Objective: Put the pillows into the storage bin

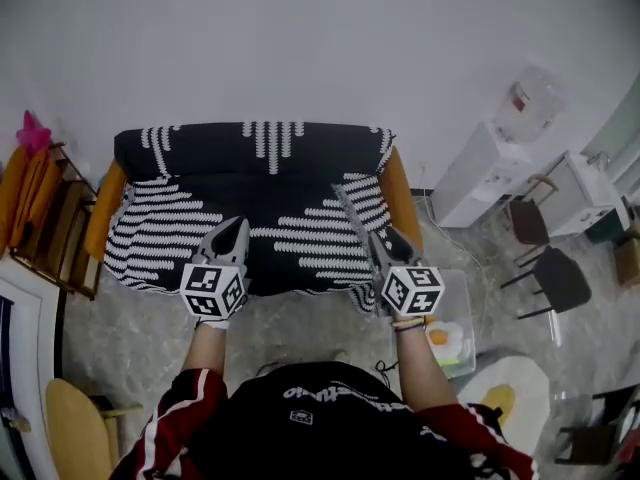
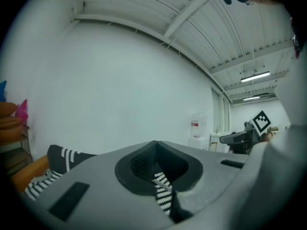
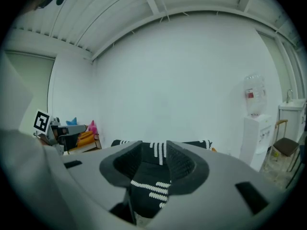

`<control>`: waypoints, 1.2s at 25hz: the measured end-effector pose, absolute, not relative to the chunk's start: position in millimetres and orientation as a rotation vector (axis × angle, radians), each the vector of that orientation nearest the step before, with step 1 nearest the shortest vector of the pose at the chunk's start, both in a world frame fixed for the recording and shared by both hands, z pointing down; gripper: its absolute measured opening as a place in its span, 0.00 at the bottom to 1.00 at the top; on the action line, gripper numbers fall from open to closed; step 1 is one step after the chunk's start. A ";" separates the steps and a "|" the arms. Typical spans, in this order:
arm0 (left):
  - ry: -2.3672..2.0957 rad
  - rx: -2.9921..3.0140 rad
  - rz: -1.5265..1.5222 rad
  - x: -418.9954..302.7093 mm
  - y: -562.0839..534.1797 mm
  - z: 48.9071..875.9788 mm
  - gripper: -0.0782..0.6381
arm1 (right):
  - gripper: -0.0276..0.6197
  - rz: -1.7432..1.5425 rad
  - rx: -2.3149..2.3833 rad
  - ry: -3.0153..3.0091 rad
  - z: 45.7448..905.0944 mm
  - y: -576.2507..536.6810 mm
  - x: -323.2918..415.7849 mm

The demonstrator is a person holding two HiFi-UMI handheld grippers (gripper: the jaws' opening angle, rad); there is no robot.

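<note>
A sofa (image 1: 398, 193) with orange arms lies under black-and-white patterned fabric (image 1: 270, 183); I cannot tell pillows apart from the cover. My left gripper (image 1: 238, 226) sits at the seat's front left. Its tips meet in the left gripper view, shut on a striped fold of fabric (image 2: 163, 193). My right gripper (image 1: 383, 240) is at the seat's front right beside a raised fabric edge. Its jaws stand apart with the patterned fabric (image 3: 148, 188) low between them and the sofa back showing through the gap. The clear storage bin (image 1: 462, 298) stands on the floor right of the sofa, holding something orange and white.
A wooden shelf (image 1: 40, 218) with orange and pink things stands left of the sofa. A water dispenser (image 1: 520, 108), dark chairs (image 1: 555, 278) and a white round table (image 1: 515, 393) fill the right side. A wooden chair (image 1: 75, 428) is near my left leg.
</note>
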State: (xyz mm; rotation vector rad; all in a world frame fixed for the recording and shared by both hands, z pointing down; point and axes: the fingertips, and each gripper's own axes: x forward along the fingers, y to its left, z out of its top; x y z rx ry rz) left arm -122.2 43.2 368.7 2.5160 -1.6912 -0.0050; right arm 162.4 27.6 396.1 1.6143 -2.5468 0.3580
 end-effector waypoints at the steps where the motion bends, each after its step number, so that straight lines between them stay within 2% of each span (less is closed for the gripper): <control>1: -1.711 2.522 -0.013 -131.1 47.3 363.5 0.12 | 0.26 0.343 1.621 -2.566 389.3 30.1 155.1; 4: -1.768 2.540 -0.043 -153.5 60.5 346.6 0.12 | 0.20 0.302 1.635 -2.614 371.3 38.1 135.8; 9: -1.815 2.561 -0.110 -175.0 76.4 323.8 0.12 | 0.05 0.233 1.637 -2.648 352.8 49.1 113.4; 30: -1.725 2.618 -0.119 -165.9 81.3 321.5 0.12 | 0.04 0.185 1.719 -2.579 343.4 59.8 109.4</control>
